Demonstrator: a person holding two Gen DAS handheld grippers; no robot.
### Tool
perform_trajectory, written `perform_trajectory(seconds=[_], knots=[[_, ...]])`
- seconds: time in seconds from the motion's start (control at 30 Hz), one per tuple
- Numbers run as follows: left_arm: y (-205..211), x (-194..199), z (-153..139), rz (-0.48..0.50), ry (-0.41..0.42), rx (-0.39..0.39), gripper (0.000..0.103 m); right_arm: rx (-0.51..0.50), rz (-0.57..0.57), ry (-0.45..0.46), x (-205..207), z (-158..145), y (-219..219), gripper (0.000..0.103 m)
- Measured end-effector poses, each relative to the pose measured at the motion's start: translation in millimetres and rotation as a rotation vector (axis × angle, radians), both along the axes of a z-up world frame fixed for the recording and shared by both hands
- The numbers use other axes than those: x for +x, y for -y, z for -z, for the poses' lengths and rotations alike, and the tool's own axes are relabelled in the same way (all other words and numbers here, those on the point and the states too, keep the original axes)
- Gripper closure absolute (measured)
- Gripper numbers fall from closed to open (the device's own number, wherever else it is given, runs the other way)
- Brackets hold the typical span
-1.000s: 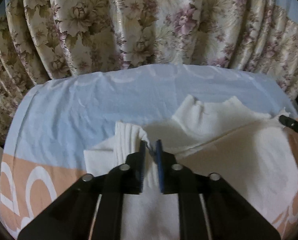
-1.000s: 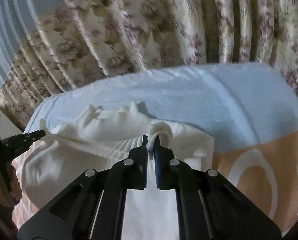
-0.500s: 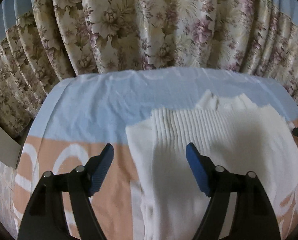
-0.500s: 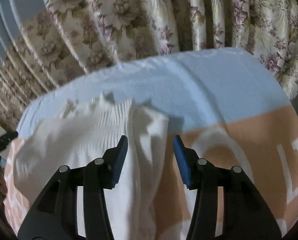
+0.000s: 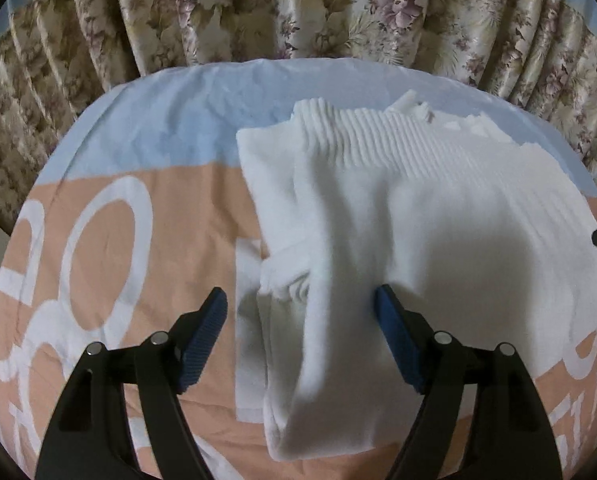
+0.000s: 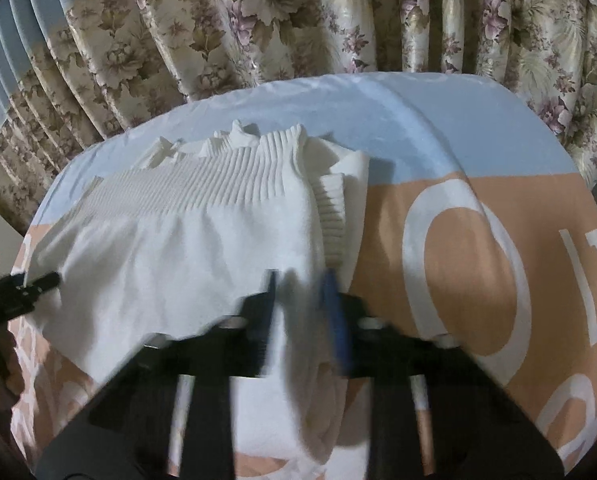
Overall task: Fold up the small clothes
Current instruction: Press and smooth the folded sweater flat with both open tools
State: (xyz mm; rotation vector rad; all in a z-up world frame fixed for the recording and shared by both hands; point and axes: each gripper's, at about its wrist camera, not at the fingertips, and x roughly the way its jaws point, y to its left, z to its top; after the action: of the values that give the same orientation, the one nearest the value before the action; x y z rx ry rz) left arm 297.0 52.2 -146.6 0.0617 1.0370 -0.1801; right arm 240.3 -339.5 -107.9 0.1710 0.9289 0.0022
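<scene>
A white ribbed knit garment [image 5: 418,208] lies folded flat on the bed; it also shows in the right wrist view [image 6: 202,232]. My left gripper [image 5: 300,304] is open wide and empty, its blue pads [image 5: 206,332] straddling the garment's left folded edge. My right gripper [image 6: 300,280] is blurred with motion, its pads a narrow gap apart over the garment's right edge, with white cloth showing between them. A ribbed cuff [image 6: 332,212] lies folded at the right edge. The left gripper's tip [image 6: 34,284] touches the garment's far left side in the right wrist view.
The bedsheet is pale blue [image 5: 170,120] at the back and peach with large white letters [image 6: 458,256] at the front. Floral curtains [image 5: 298,8] hang close behind the bed. The bed's edges fall away left and right.
Both grippers let go of the raised garment edge and opened; the garment dropped flat into a fold. Both have pulled back towards me; the right gripper's jaws have narrowed since half a second ago.
</scene>
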Motion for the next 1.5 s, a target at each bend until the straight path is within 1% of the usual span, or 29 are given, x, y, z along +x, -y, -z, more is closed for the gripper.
perform_trajectory(seconds=[0.1,0.2,0.3,0.37,0.43,0.47,0.5,0.53,0.63,0.7,0.77,0.87,0.93,0.97,1.0,1.07,1.1,1.17,1.2,1.27,1.37,1.4,1.5], knots=[[2.0,-5.8,-0.7,0.001,0.0,0.011,0.026,-0.042,-0.005,0.003,-2.6,-1.9,-3.1,0.094],[2.7,-12.6,1.9,0.004,0.003,0.025,0.024,-0.036,0.034,0.021,-6.2,-3.2,6.9,0.094],[-2.7,-13.3,3.6,-0.007,-0.007,0.0,0.022,-0.025,0.055,-0.018,-4.7,11.8,12.7,0.094],[-6.3,-15.2,-2.2,-0.013,0.001,-0.018,0.022,-0.025,0.052,-0.021,-5.7,15.3,10.9,0.092],[-9.6,-17.2,-16.3,-0.025,0.038,-0.023,0.022,0.009,0.043,0.015,-10.6,7.2,10.8,0.081],[-9.4,-17.9,-26.8,-0.028,0.07,-0.025,0.022,0.022,0.037,0.038,-13.3,1.6,10.1,0.063],[-8.1,-16.6,-32.9,-0.025,0.09,-0.027,0.02,0.032,0.026,0.065,-16.4,-4.0,8.5,0.055],[-3.5,-13.7,-40.2,-0.018,0.115,-0.021,0.015,0.027,0.011,0.112,-21.0,-13.7,4.2,0.054],[19.7,2.0,-48.6,0.01,0.164,0.028,0.014,-0.019,-0.031,0.166,-15.2,-27.5,-17.0,0.046],[35.9,13.2,-46.8,0.056,0.196,0.031,0.014,-0.042,-0.074,0.158,0.0,-24.3,-39.0,0.046],[50.9,28.8,-36.1,0.085,0.216,0.067,0.014,-0.062,-0.114,0.156,12.2,-17.9,-58.2,0.046],[53.9,44.6,-16.2,0.102,0.198,0.086,0.014,-0.096,-0.174,0.127,31.9,-3.6,-83.9,0.048],[43.9,53.6,2.9,0.094,0.158,0.098,0.013,-0.14,-0.193,0.109,41.3,5.5,-91.5,0.048],[38.2,54.3,7.9,0.099,0.15,0.08,0.012,-0.149,-0.191,0.1,42.4,9.3,-89.7,0.049],[28.0,53.5,11.6,0.103,0.142,0.023,0.012,-0.157,-0.183,0.092,43.9,12.8,-85.1,0.049],[17.1,56.8,13.4,0.089,0.114,-0.036,0.012,-0.151,-0.141,0.083,45.5,18.2,-68.4,0.049],[14.0,59.8,15.1,0.084,0.097,-0.053,0.01,-0.123,-0.11,0.083,45.0,19.5,-54.4,0.054],[12.1,62.8,16.2,0.078,0.075,-0.069,0.01,-0.062,-0.085,0.087,42.8,19.2,-38.1,0.064],[13.8,60.6,14.8,0.077,0.07,-0.062,0.01,-0.04,-0.079,0.085,43.0,18.3,-33.6,0.065],[15.7,56.0,9.6,0.074,0.069,-0.021,0.01,-0.042,-0.077,0.081,43.5,14.8,-32.6,0.063],[14.3,42.5,-1.8,0.05,0.065,0.03,0.01,-0.085,-0.072,0.096,37.7,6.4,-36.5,0.053],[12.8,34.6,-7.1,0.041,0.061,0.032,0.011,-0.089,-0.071,0.1,34.9,3.8,-36.9,0.051],[16.5,6.5,-19.6,0.061,0.073,0.034,0.011,-0.09,-0.1,0.121,19.6,-5.4,-47.1,0.045]])
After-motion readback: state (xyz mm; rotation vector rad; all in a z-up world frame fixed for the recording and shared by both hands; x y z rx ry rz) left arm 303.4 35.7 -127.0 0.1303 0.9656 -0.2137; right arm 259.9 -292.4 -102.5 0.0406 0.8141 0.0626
